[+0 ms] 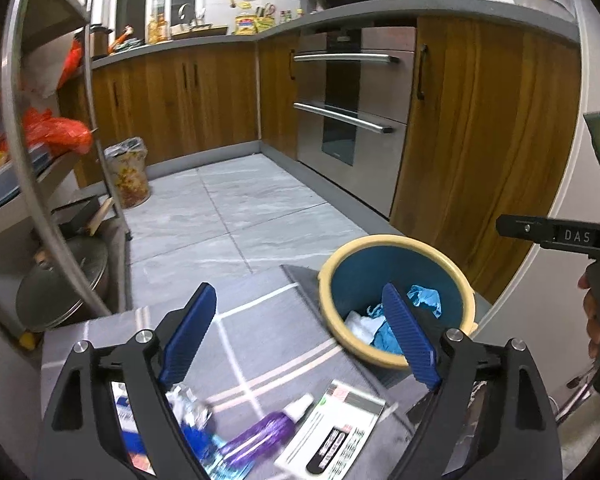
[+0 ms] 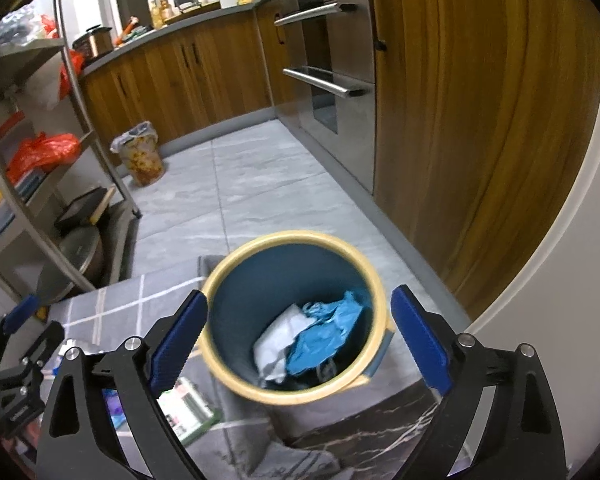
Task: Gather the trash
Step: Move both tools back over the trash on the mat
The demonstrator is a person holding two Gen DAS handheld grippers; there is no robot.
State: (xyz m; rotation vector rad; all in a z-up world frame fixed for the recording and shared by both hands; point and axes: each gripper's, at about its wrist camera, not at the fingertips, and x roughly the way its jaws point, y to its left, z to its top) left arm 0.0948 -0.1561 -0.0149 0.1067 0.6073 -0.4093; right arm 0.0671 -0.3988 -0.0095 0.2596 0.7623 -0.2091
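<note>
A blue bin with a cream rim stands on the table's right end, also seen in the left wrist view as the bin. Inside lie a crumpled blue glove and white paper. My right gripper hangs open over the bin's mouth, with nothing between its pads. My left gripper is open and empty above the grey checked cloth, left of the bin. Below it lie a purple tube, a white printed card and a crumpled foil wrapper.
A metal rack with orange bags and pots stands at the left. A floral floor bin sits by the wooden cabinets. A steel oven is set in the right-hand cabinets. A hand shows at the right edge.
</note>
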